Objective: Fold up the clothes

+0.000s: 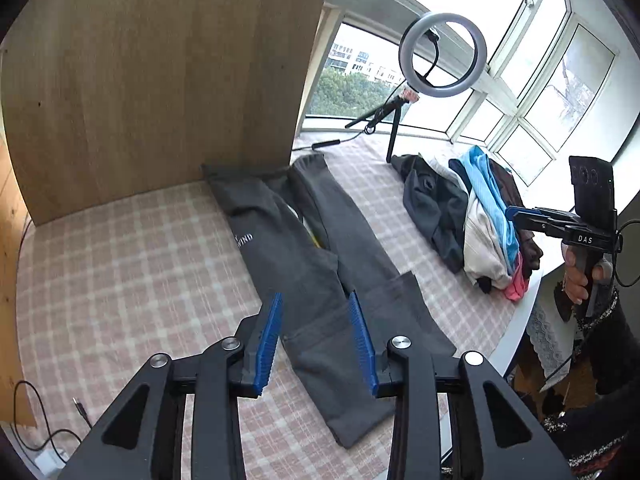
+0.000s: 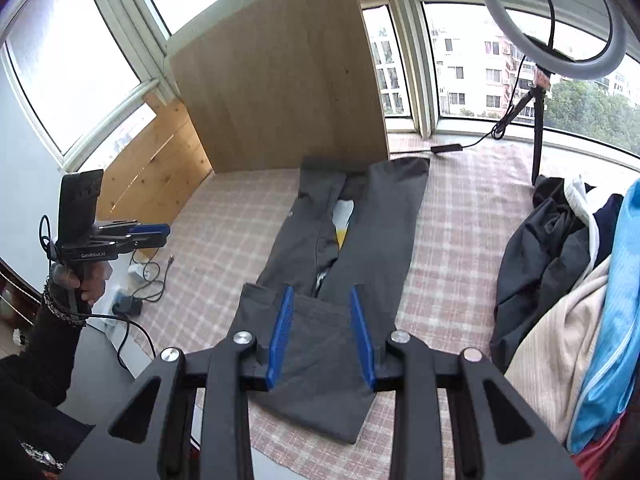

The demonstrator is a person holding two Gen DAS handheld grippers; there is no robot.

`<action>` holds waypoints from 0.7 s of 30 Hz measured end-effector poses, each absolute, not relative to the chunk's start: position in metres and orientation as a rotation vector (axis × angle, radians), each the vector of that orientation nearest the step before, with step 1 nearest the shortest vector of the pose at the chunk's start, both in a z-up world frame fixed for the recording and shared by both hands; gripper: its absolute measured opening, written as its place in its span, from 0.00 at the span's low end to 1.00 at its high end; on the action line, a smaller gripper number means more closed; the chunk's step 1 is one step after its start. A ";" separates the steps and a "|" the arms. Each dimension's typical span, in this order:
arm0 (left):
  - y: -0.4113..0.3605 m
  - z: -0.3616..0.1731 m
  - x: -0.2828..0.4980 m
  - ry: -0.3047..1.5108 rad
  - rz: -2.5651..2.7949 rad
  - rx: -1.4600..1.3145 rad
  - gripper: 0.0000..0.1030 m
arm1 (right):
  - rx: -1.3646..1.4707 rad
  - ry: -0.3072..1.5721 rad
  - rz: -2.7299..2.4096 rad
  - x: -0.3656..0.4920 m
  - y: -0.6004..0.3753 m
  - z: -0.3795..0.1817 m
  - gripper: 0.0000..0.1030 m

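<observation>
A long dark grey garment (image 1: pixel 320 248) (image 2: pixel 360 240) lies flat lengthwise on the pink checked cover (image 1: pixel 140 264) (image 2: pixel 460 240). Its two long halves meet at a middle gap that shows white and yellow fabric. Its near end is folded into a flap. My left gripper (image 1: pixel 314 296) hangs above that near end, jaws apart, with nothing between the blue pads (image 1: pixel 268 340). My right gripper (image 2: pixel 321 289) is also above the near end, open and empty. Each view shows the other gripper held in a hand at its side: the right gripper (image 1: pixel 516 214), the left gripper (image 2: pixel 164 232).
A pile of mixed clothes (image 1: pixel 480 220) (image 2: pixel 560 280) sits on the right of the cover. A wooden board (image 1: pixel 160 80) (image 2: pixel 280 80) stands at the far end. A ring light on a tripod (image 1: pixel 442 56) (image 2: pixel 552 12) stands by the windows. Cables (image 1: pixel 48 432) (image 2: pixel 140 280) lie at the left edge.
</observation>
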State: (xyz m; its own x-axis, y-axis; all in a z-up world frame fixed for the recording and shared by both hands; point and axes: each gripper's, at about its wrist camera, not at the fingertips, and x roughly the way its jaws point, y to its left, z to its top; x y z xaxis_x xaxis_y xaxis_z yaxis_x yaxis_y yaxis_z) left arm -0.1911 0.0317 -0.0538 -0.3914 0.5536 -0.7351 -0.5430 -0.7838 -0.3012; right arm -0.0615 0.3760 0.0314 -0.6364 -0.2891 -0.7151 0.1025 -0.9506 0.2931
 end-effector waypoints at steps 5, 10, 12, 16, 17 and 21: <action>0.035 -0.064 -0.239 -0.042 2.247 -1.174 0.35 | 1.109 -0.337 -2.742 -0.092 0.397 0.054 0.29; 0.059 -0.123 -0.286 -0.049 2.188 -1.330 0.35 | 1.189 -0.299 -2.630 -0.151 0.379 0.010 0.35; 0.066 -0.148 -0.303 -0.072 2.176 -1.376 0.35 | 1.241 -0.305 -2.586 -0.186 0.367 -0.011 0.37; 0.071 -0.181 -0.336 -0.133 2.160 -1.421 0.35 | 1.330 -0.261 -2.504 -0.260 0.340 -0.050 0.37; 0.070 -0.187 -0.344 -0.157 2.154 -1.429 0.35 | 1.352 -0.241 -2.492 -0.278 0.334 -0.061 0.37; 0.065 -0.201 -0.378 -0.188 2.161 -1.432 0.35 | 1.444 -0.267 -2.420 -0.339 0.319 -0.108 0.37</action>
State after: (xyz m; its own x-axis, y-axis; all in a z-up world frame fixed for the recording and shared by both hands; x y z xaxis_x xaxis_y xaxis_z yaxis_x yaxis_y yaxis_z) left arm -0.3784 0.0654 -0.2009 -0.2931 0.5032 -0.8129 -0.3551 -0.8468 -0.3961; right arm -0.3392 0.3193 -0.1083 -0.4441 -0.3557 -0.8224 0.1678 -0.9346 0.3136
